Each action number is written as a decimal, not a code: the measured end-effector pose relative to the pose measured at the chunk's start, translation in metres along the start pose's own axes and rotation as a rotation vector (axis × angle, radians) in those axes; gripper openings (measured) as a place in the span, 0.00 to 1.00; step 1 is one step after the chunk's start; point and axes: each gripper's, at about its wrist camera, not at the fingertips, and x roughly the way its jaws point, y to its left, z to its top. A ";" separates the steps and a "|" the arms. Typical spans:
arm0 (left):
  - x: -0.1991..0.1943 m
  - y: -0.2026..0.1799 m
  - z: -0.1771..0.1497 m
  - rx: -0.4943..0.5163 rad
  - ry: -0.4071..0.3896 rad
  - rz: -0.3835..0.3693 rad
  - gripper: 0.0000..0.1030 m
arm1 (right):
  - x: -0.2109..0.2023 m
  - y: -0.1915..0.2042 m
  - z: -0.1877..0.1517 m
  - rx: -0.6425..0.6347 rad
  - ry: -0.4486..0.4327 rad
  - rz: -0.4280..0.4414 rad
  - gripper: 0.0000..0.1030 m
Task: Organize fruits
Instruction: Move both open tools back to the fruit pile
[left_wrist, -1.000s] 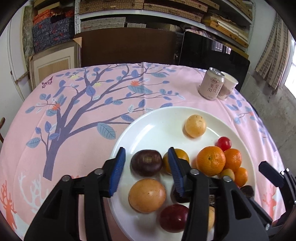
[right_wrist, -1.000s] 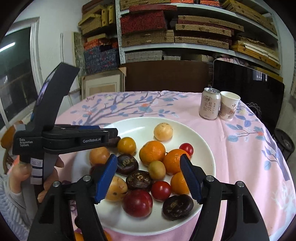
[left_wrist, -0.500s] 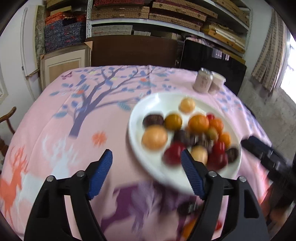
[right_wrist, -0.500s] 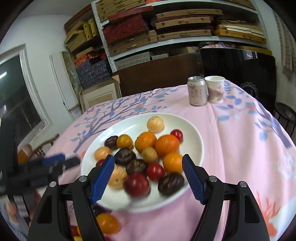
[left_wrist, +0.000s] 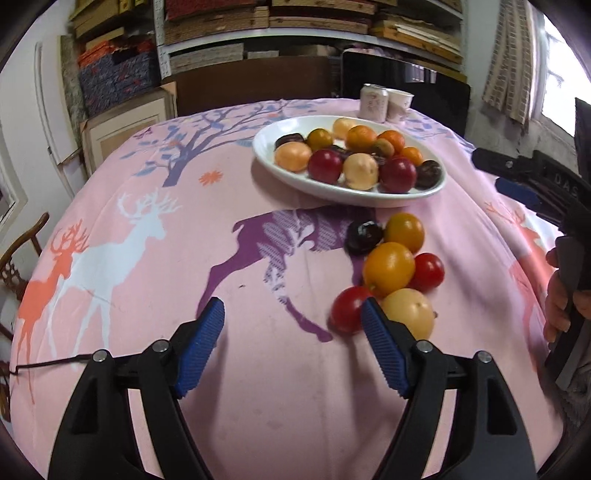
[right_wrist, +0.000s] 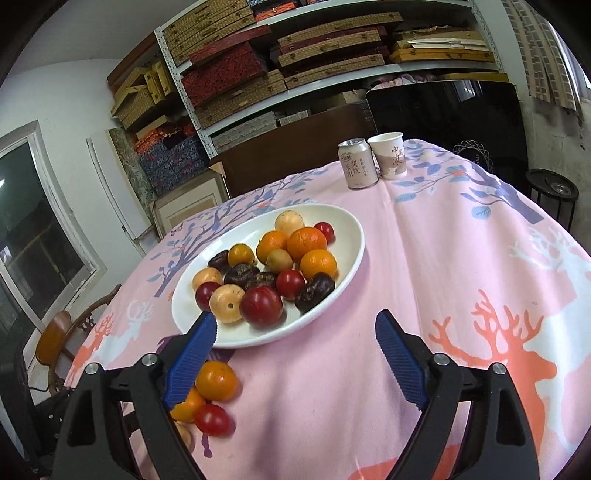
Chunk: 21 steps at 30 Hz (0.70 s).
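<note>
A white plate (left_wrist: 269, 146) holding several fruits stands on the pink tablecloth; it also shows in the right wrist view (right_wrist: 349, 230). Loose fruits lie on the cloth near the plate's front: a dark plum (left_wrist: 364, 236), an orange fruit (left_wrist: 388, 268), a red tomato (left_wrist: 427, 271), a second red tomato (left_wrist: 347, 314) and a pale yellow fruit (left_wrist: 410, 312). My left gripper (left_wrist: 291, 347) is open and empty, just left of the near loose fruits. My right gripper (right_wrist: 295, 360) is open and empty in front of the plate; an orange fruit (right_wrist: 217, 380) and red tomato (right_wrist: 212, 419) lie by its left finger.
A drink can (right_wrist: 357, 164) and paper cup (right_wrist: 388, 155) stand at the table's far edge. Shelves with boxes fill the back wall. A wooden chair (right_wrist: 55, 339) stands at the left of the table. The right gripper's body and hand (left_wrist: 561, 258) show at the right of the left wrist view.
Both grippers have pulled back from over the plate toward the near table edge. The left gripper opened wider and let go of nothing visible. Loose fruits on the cloth came into view.
</note>
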 end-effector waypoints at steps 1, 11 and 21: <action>0.002 -0.002 -0.001 0.007 0.013 -0.002 0.73 | -0.001 0.001 -0.002 -0.005 0.004 -0.001 0.86; 0.021 -0.006 0.008 0.012 0.064 -0.040 0.80 | 0.002 0.006 -0.005 -0.038 0.017 -0.014 0.87; 0.004 0.025 0.005 -0.100 0.003 0.070 0.78 | 0.003 0.002 -0.004 -0.021 0.030 -0.012 0.87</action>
